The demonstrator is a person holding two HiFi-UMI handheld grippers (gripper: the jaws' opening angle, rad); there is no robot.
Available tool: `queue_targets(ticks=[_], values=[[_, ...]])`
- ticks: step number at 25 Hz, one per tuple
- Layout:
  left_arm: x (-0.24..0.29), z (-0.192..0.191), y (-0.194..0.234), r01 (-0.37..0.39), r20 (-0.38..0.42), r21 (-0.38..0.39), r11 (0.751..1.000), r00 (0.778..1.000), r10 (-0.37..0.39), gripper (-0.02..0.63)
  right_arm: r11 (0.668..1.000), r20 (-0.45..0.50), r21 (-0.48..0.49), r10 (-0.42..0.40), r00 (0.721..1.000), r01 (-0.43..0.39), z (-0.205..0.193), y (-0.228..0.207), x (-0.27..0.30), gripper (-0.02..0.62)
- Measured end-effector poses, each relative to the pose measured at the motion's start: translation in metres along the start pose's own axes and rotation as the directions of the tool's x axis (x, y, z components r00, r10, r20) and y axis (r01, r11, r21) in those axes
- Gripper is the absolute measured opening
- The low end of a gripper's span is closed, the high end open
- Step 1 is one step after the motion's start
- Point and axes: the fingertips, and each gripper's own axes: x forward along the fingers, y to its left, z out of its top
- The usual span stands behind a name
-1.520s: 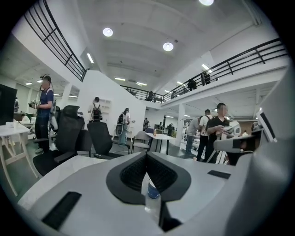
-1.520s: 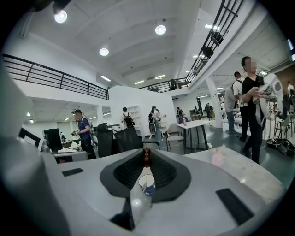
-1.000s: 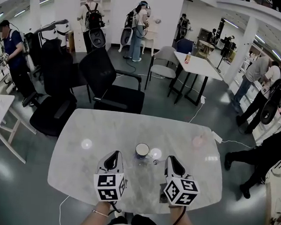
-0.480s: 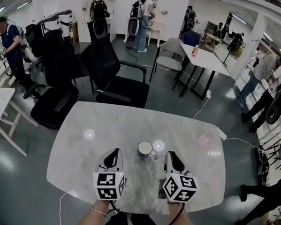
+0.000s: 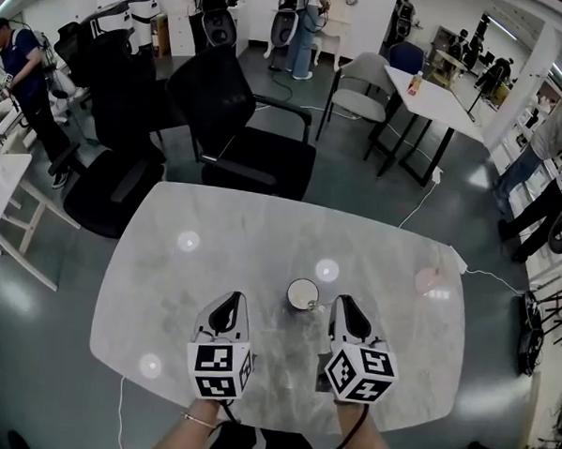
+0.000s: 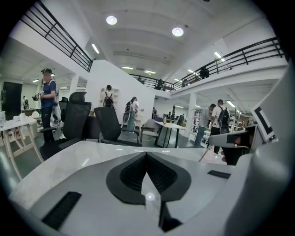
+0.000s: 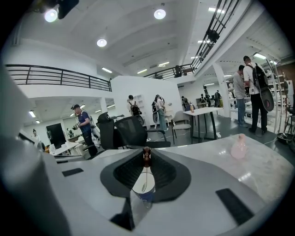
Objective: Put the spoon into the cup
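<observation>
Evidently the right gripper [image 7: 146,151] pinches the spoon [image 7: 146,158] by its brown tip, so it hangs straight toward the cup [image 7: 146,196] below. The left gripper [image 6: 146,156] is clenched on nothing, just keeping clear.

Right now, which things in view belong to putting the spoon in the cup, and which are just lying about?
Job: spoon, pinched in the right gripper's jaws; cup.
Lying about: pink object; black office chairs.

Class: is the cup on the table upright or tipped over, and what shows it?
Upright. In the head view the cup stands on the table with its round open mouth facing up toward the camera.
</observation>
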Motion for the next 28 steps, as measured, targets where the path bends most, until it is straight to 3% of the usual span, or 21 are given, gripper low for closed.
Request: queue_targets(ticks=[28], values=[[0.039, -0.063, 0.017, -0.024, -0.106, -0.053, 0.998, 0.994, 0.018, 0.018, 0.999, -0.136, 0.006, 0.035, 0.99, -0.035, -0.072, -0.002, 0.066, 0.066]])
